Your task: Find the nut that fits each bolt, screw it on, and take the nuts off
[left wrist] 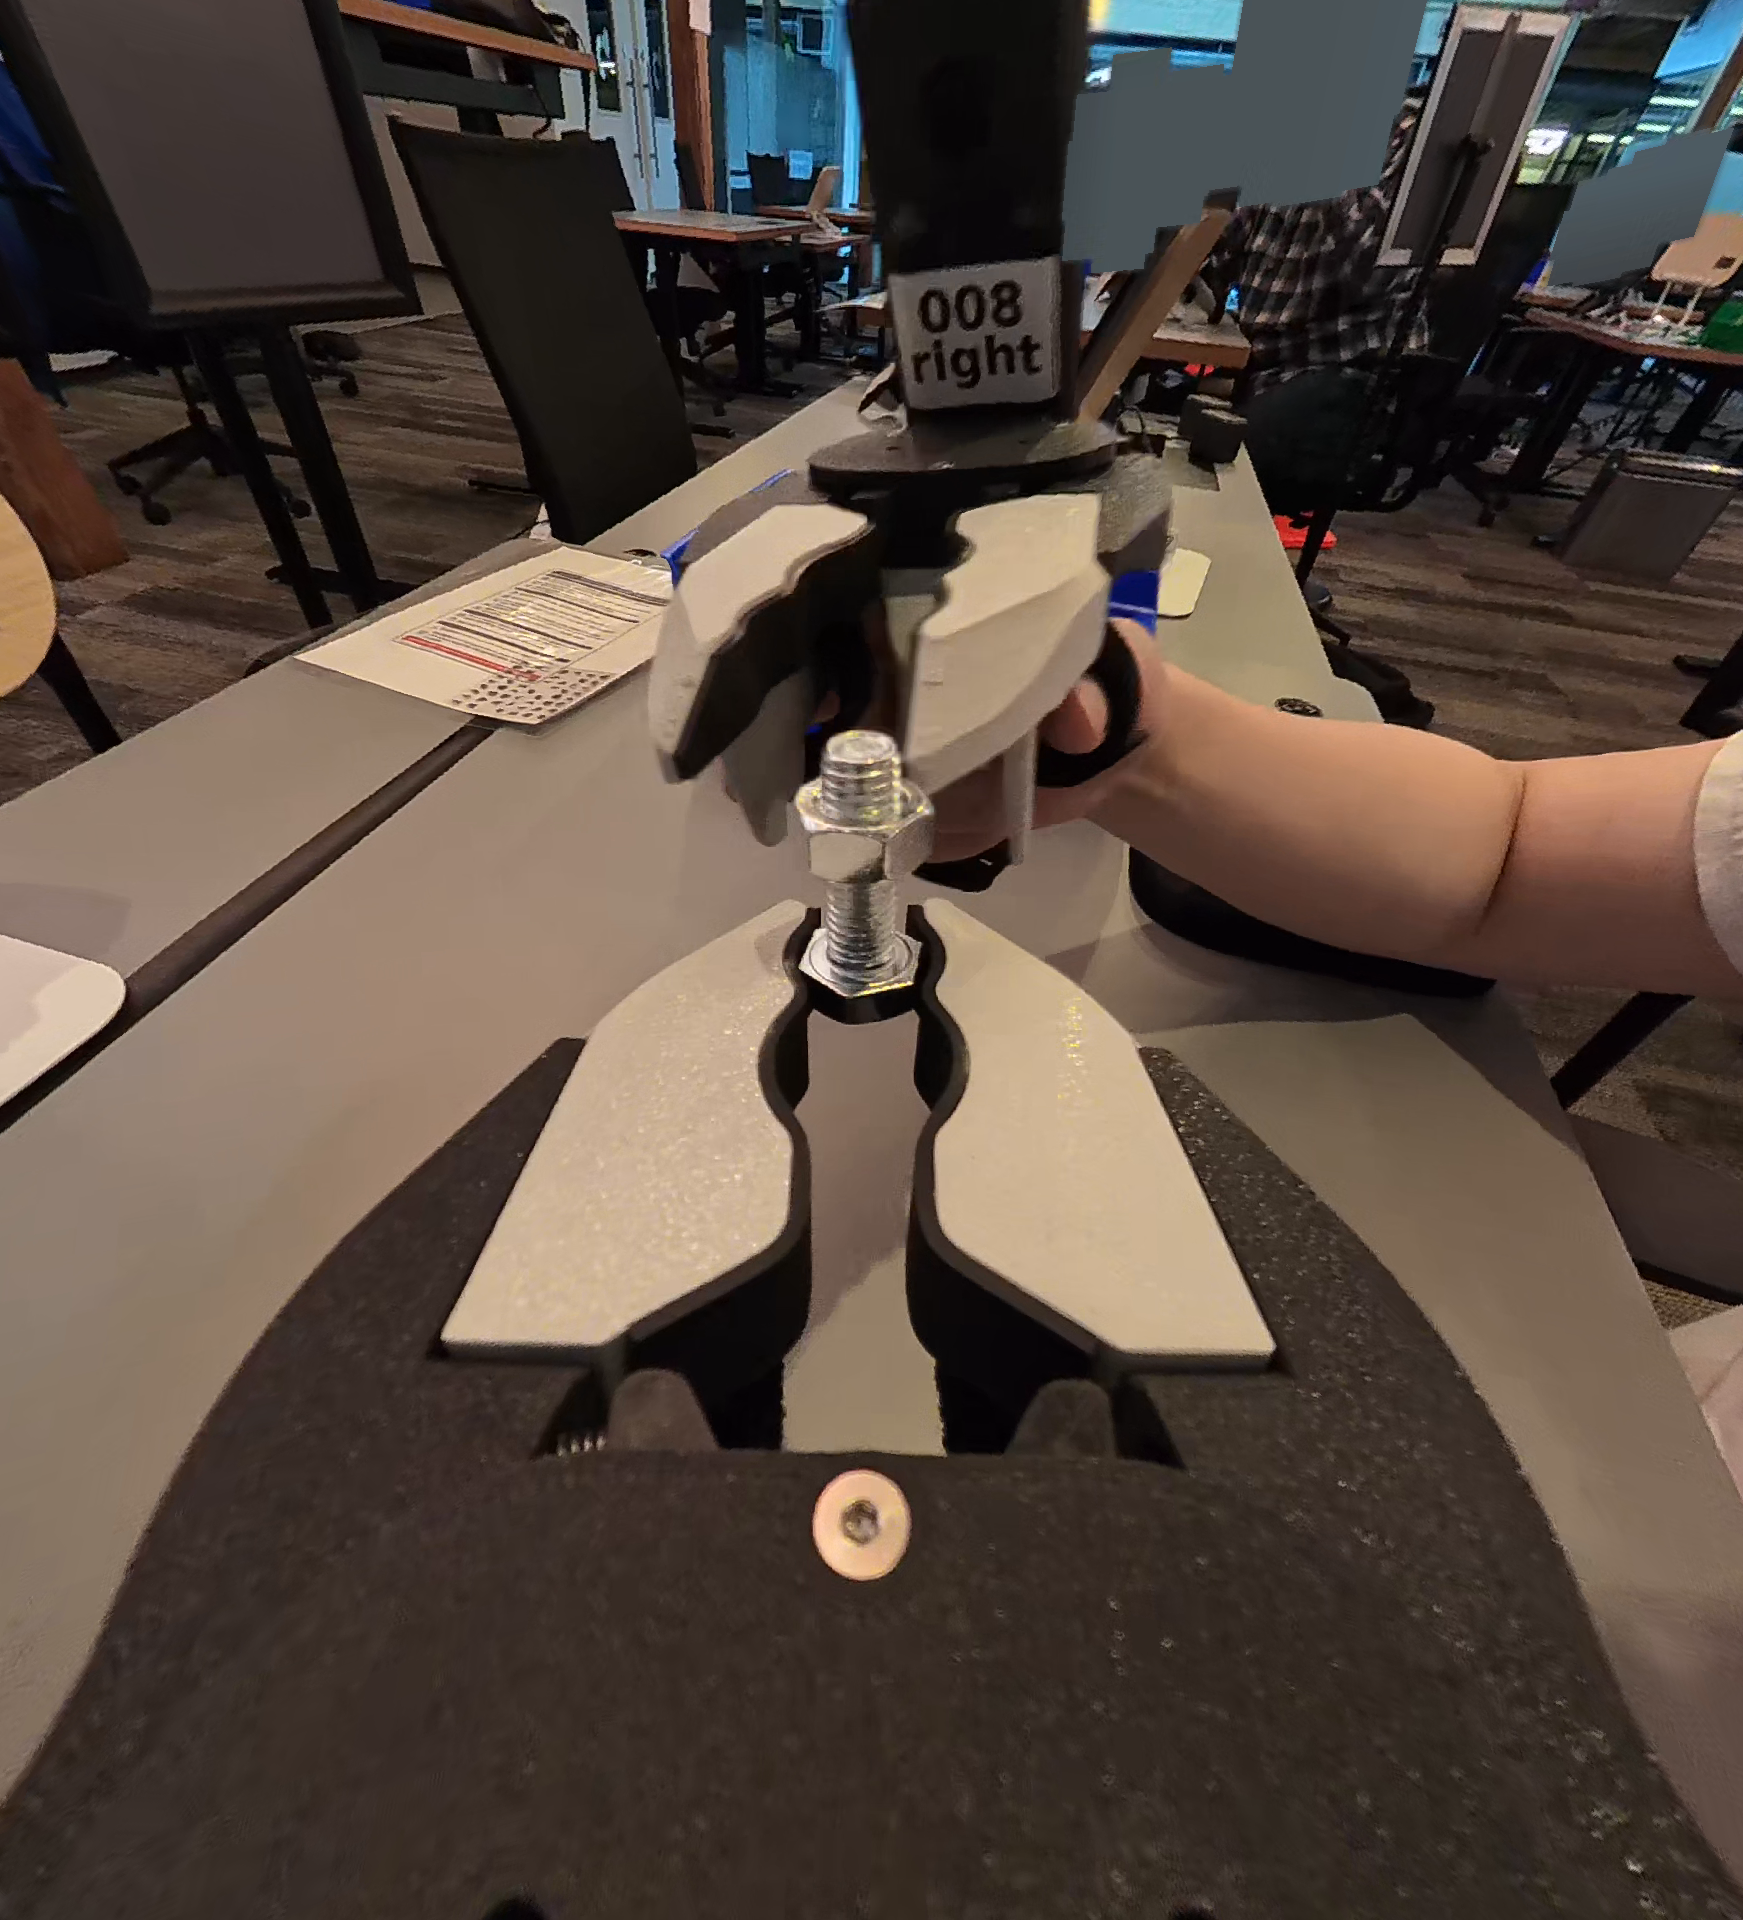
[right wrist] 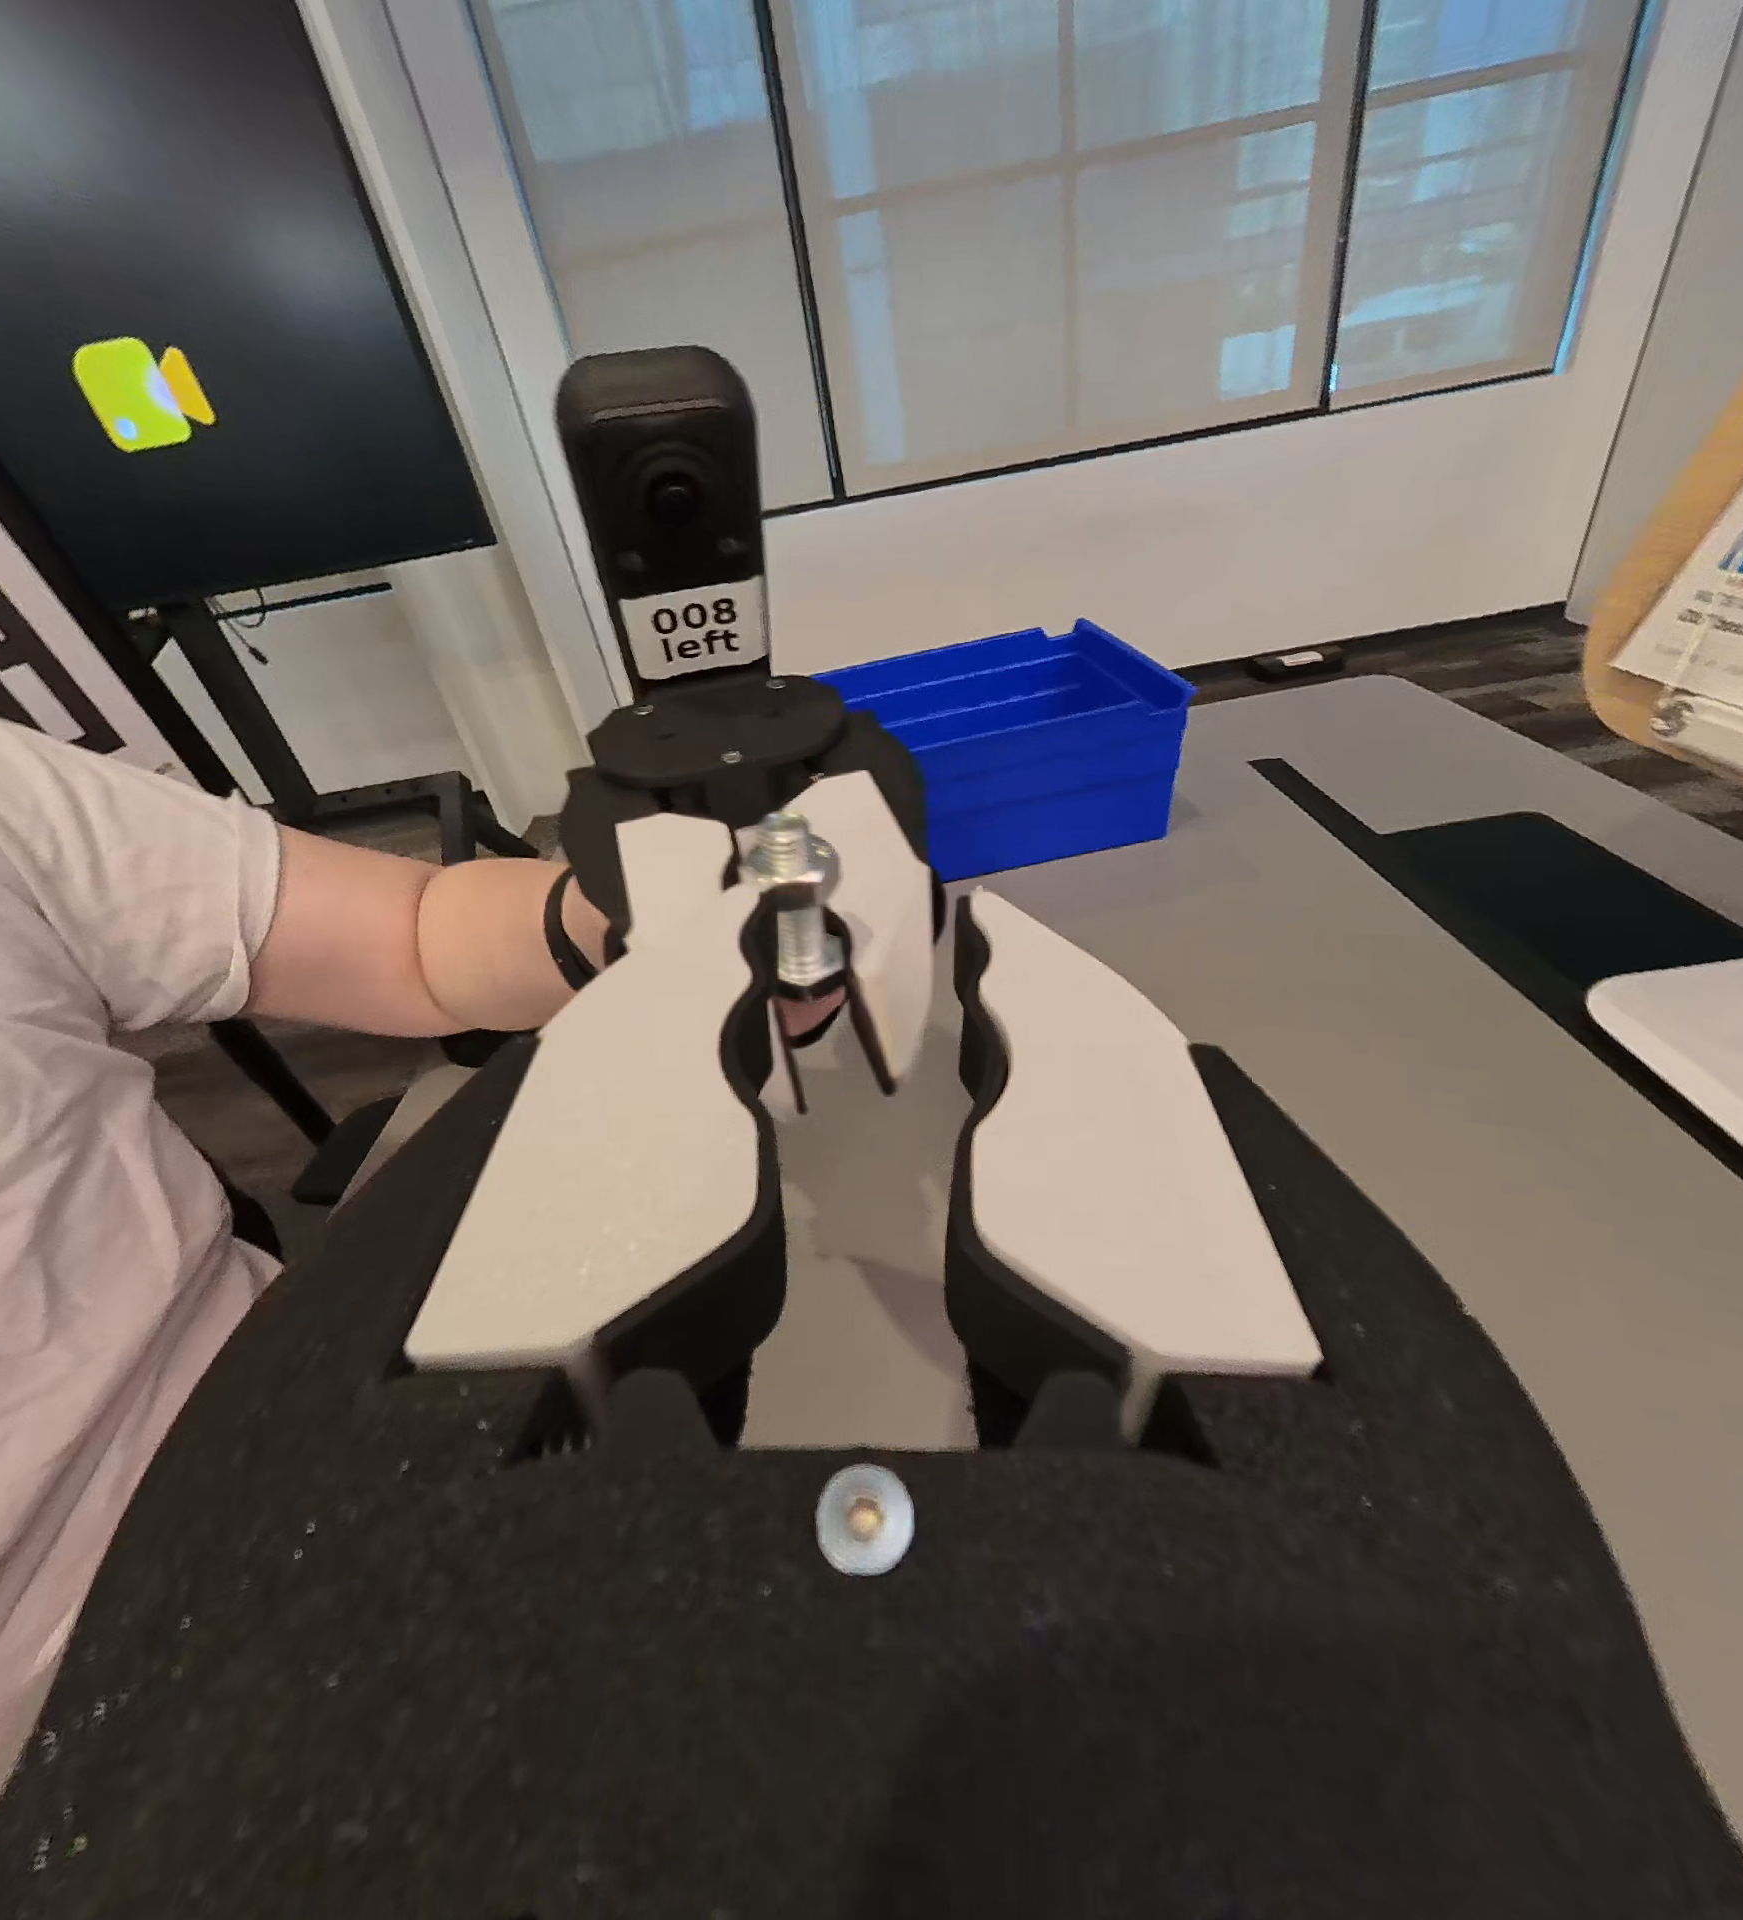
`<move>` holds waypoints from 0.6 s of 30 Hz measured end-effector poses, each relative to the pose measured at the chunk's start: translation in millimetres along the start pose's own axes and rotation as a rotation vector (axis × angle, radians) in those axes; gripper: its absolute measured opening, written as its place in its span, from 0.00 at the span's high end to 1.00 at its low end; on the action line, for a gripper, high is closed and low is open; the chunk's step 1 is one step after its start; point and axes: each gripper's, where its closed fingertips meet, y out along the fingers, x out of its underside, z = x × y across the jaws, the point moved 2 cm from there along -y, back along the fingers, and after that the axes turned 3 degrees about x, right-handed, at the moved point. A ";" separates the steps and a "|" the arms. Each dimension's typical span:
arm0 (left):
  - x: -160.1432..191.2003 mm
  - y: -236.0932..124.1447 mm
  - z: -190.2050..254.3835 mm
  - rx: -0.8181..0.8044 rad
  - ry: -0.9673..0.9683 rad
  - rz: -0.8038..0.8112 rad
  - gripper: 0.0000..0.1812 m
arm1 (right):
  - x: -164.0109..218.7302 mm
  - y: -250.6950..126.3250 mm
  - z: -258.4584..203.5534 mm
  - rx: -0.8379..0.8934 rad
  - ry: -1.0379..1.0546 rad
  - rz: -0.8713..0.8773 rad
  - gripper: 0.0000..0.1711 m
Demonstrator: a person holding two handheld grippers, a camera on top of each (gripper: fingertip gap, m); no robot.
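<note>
— Grey bench underfoot of everything, office chairs and desks behind it. What sits closest in the left wrist view?

— Closest is the left hand-held gripper, its two pale fingers drawn together on the hex head of a bolt. That bolt stands upright out of the fingertips, thread end on top.

— And the nut?

— One silver nut is threaded on the shaft, up near the free end, well clear of the head and of the left fingertips.

— Where is the other one?

— Just beyond the bolt, the right hand-held gripper points down at it from above, fingers apart, gripping nothing. Its tips hang beside the bolt's top; whether one brushes the nut, I cannot tell.

— From the right wrist view?

— Its own fingers spread wide in front, the bolt and nut lie past them, near the left fingertip. Farther on comes the left hand-held gripper, then a blue bin on the bench, then windows.
</note>
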 end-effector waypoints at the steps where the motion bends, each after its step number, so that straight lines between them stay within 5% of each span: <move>1: 0.8 0.3 -1.1 -0.011 0.006 -0.007 0.92 | 0.1 2.0 -3.4 -0.001 -0.020 -0.011 0.81; 5: 7.2 -5.3 -24.8 -0.177 0.008 -0.045 0.92 | 4.1 7.7 -7.6 0.026 -0.081 -0.052 0.80; 11: 25.5 -44.9 -89.6 -0.677 0.157 -0.200 0.92 | 8.4 5.2 5.5 0.052 -0.006 -0.048 0.81; 18: 32.2 -50.6 -99.3 -0.741 0.167 -0.245 0.92 | 21.6 9.3 11.0 0.058 0.013 -0.093 0.81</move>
